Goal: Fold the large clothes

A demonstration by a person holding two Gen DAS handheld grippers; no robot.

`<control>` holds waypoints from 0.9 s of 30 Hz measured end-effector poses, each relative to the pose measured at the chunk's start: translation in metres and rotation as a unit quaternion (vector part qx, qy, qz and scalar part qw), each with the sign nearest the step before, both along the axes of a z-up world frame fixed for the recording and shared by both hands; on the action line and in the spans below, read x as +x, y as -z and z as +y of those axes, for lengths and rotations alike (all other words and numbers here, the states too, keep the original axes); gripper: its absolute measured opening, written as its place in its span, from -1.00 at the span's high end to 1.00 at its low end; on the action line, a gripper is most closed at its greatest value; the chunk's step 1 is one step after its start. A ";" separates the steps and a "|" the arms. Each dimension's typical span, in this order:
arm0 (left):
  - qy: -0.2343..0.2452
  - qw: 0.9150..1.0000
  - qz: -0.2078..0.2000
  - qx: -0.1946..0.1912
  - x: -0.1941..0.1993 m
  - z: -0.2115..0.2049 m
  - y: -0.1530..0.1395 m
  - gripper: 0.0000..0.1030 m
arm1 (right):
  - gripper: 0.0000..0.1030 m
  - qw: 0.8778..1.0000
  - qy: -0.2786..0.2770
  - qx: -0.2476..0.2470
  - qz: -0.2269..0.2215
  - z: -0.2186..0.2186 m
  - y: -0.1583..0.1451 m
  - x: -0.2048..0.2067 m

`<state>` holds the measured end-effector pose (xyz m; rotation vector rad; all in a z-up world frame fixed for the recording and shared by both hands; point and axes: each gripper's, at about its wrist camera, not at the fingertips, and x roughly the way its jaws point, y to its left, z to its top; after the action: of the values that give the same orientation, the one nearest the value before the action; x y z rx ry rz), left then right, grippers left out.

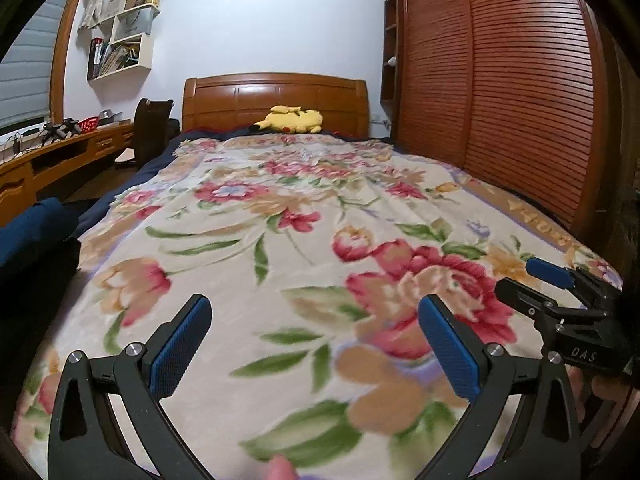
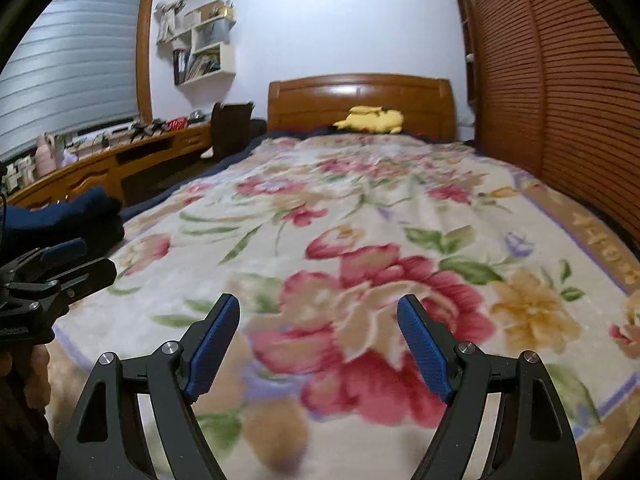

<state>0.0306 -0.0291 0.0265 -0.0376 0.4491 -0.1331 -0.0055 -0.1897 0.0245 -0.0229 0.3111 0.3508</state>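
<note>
Left wrist view shows left gripper (image 1: 316,344) and right gripper (image 2: 320,344) wide apart and empty over the blanket (image 1: 280,216), so next comes fetching the dark clothes (image 2: 68,216).

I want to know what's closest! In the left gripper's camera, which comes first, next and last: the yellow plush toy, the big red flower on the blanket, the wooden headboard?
1. big red flower, just ahead, right
2. yellow plush toy, far end of bed
3. wooden headboard, behind the toy

White wall (image 1: 280,20), wood headboard (image 1: 276,100), slatted wardrobe (image 1: 520,100), desk (image 2: 120,160) w/ blinds (image 2: 68,60), shelves (image 2: 204,48)
</note>
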 end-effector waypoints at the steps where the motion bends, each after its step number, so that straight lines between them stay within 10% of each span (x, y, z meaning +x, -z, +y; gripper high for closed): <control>1: 0.002 1.000 -0.004 0.002 -0.002 -0.003 -0.001 -1.00 | -0.61 1.000 0.002 0.004 -0.007 -0.002 0.000 -0.006; 27: -0.017 0.999 -0.018 0.026 -0.022 -0.003 0.020 -1.00 | -0.61 0.999 0.017 0.010 -0.046 -0.016 0.020 -0.029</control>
<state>0.0089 -0.0325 0.0064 0.0072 0.4156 -0.0878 -0.0343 -0.2061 0.0040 -0.0131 0.2172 0.3191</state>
